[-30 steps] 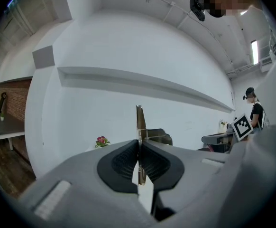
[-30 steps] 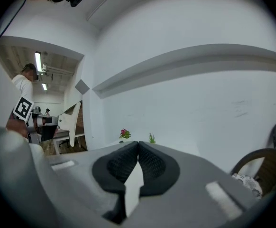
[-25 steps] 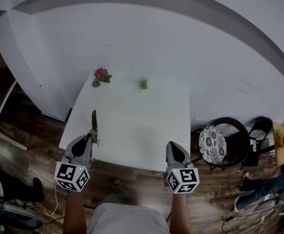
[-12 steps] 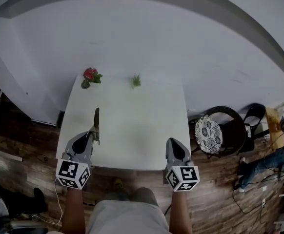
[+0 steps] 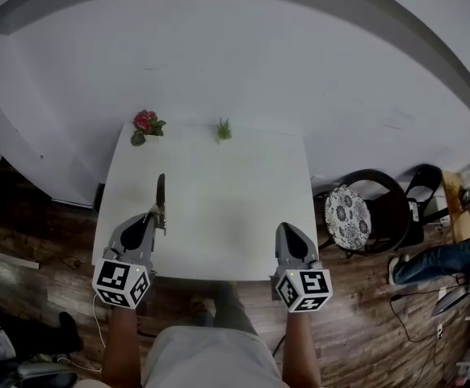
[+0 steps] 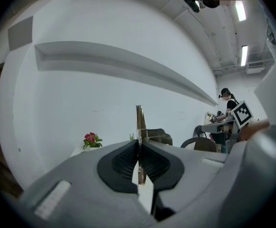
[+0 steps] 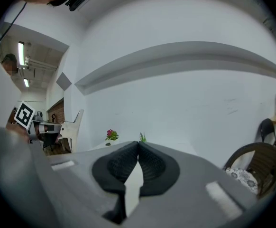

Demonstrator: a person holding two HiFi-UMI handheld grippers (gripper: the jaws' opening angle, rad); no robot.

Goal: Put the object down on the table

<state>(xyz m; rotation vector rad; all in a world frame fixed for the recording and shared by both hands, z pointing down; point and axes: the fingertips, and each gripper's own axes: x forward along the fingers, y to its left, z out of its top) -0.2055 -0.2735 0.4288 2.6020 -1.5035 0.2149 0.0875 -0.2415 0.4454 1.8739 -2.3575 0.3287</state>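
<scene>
Left gripper (image 5: 156,217): the jaws are clamped on a thin, flat, grey metal blade-like tool (image 5: 160,194). The left gripper view shows the tool edge-on between the black ribbed pads (image 6: 124,159), with most of its length projecting ahead of the jaw tips.

Right gripper (image 5: 290,231): the jaws are together with nothing between them.

Position of the tool: it extends forward from the left gripper over the near left part of the white square table (image 5: 235,208). Whether it touches the tabletop cannot be told from any view.

Beyond both grippers, at the far edge of the table, stand a small red flower plant (image 5: 144,123) and a small green plant (image 5: 223,128), both well apart from the tool.

Task status, as judged: the tool has been brought over the table but is not yet released. Remaining steps: lower the left gripper until the tool rests flat, open the jaws, withdraw.
</scene>
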